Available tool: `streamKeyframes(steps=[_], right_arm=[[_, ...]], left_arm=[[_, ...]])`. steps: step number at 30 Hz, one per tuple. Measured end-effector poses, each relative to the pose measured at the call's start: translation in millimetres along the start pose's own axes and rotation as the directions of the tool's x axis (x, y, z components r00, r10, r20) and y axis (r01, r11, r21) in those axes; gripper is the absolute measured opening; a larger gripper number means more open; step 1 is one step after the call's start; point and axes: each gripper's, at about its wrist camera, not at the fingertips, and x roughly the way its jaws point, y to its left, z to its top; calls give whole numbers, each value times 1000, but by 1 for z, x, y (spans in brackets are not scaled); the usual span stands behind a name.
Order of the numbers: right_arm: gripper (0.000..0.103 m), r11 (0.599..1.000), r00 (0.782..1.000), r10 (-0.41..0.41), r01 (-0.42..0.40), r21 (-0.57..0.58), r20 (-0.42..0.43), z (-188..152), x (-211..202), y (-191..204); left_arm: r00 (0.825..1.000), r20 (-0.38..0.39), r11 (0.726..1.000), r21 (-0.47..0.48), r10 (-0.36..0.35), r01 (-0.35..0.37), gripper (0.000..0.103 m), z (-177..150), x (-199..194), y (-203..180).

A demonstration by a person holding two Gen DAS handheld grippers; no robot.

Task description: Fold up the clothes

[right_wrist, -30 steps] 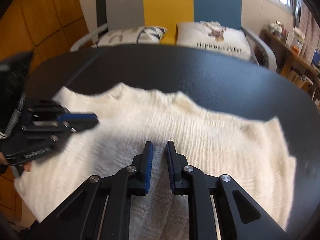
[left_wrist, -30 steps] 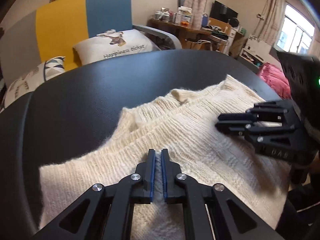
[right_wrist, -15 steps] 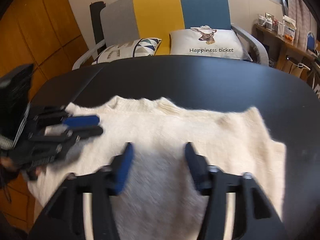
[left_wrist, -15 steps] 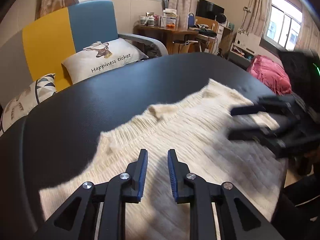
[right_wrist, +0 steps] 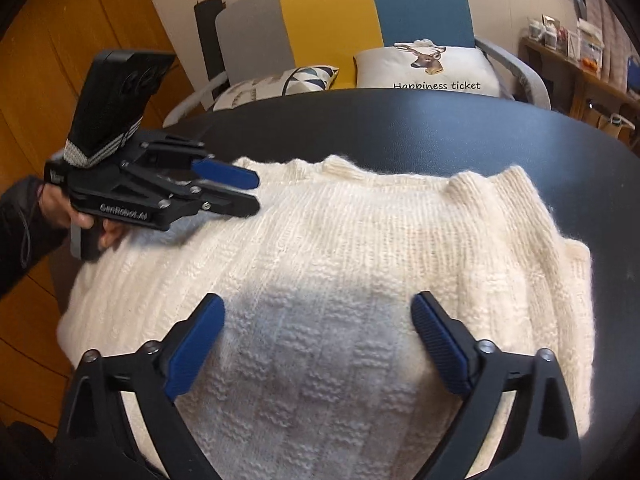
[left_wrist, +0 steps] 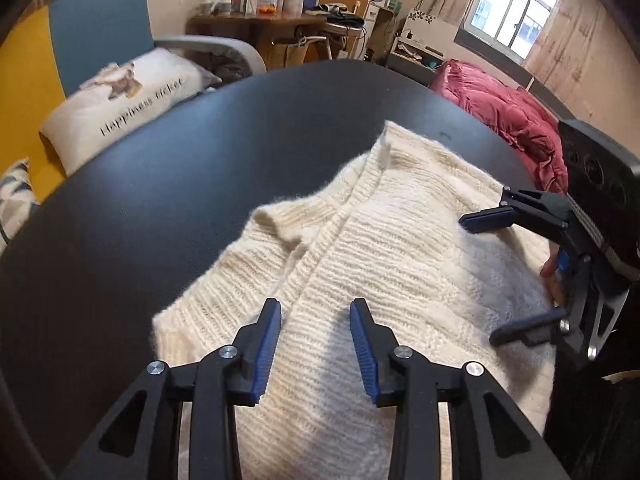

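Above the cream sweater (left_wrist: 400,264), folded on the black table (left_wrist: 200,184), both grippers' jaws have just been opening, gripping nothing: left gripper (left_wrist: 316,344) partly spread, right gripper (right_wrist: 318,344) wide (angled downward). The sweater's six-o'clock edge is cut off.

Cream knit sweater (right_wrist: 360,264), folded flat

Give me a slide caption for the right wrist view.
Right gripper open above a cream knit sweater on a black table, left gripper alongside.
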Motion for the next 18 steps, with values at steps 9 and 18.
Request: streamKeyframes(steps=[9, 18], right_arm=[[88, 997, 997, -81, 81, 3, -4, -3, 1, 7], [32, 986, 986, -165, 166, 9, -7, 3, -16, 0]], left_arm=[[995, 63, 997, 12, 81, -82, 5, -8, -1, -10], [951, 221, 975, -105, 215, -196, 4, 4, -27, -7]])
